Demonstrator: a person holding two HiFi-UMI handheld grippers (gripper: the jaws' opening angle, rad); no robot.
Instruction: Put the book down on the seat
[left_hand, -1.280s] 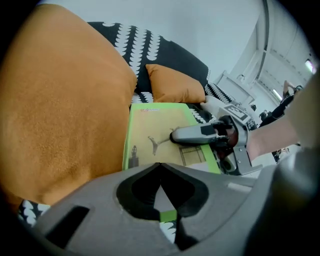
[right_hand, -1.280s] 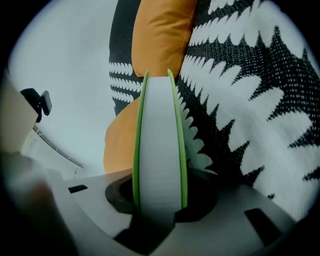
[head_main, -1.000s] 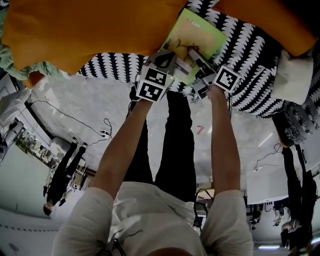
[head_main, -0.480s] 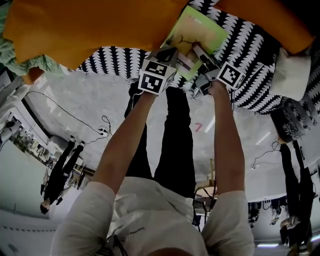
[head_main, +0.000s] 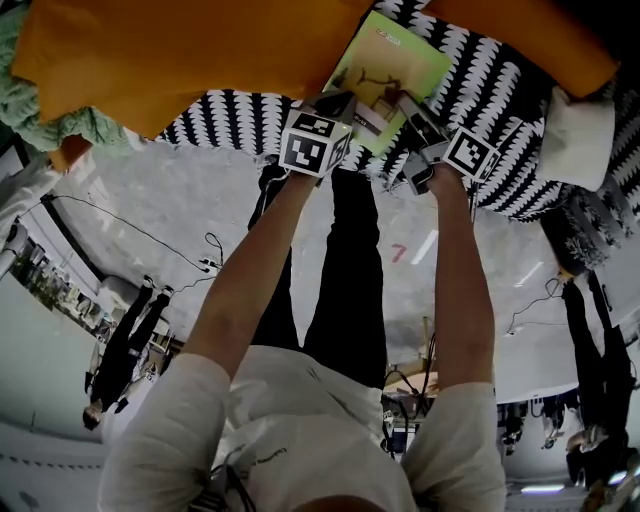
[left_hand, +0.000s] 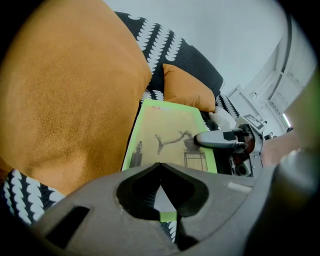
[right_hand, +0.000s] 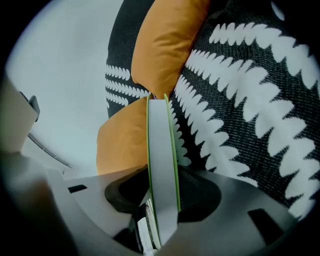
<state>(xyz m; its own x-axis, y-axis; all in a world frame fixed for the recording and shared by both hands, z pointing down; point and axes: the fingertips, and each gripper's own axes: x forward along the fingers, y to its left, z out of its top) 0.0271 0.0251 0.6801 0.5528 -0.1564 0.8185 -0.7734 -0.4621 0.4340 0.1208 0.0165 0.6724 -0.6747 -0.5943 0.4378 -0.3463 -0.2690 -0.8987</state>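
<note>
2 grippers: both work at the near edge of the book (head_main: 395, 62), at 12 o'clock in the head view.
Book's place: cover up and flat on the black-and-white patterned seat (head_main: 490, 85), with an orange cushion (head_main: 170, 60) just beside it at 10 o'clock.
Left gripper (left_hand: 160, 166): its jaws are closed tip to tip and hold nothing. The tips sit over the cover's near edge, probably to steady it; I cannot tell whether they touch.
Right gripper (right_hand: 162, 172): it straddles the cover's corner at 4 o'clock, so the book shows edge-on between its jaws. They have just been opening and stand wide, seemingly slack on the covers.
Why so: the seat appears to bear the book's weight, so I judge this a release.
Cover writing: 1 short red line near the far edge, too small to read, above a drawing of a twisted tree on a stand.
Other marks: a pink 7 (head_main: 400, 254) on the floor, at 6 o'clock from the book. The square markers on the grippers carry no words.
</note>
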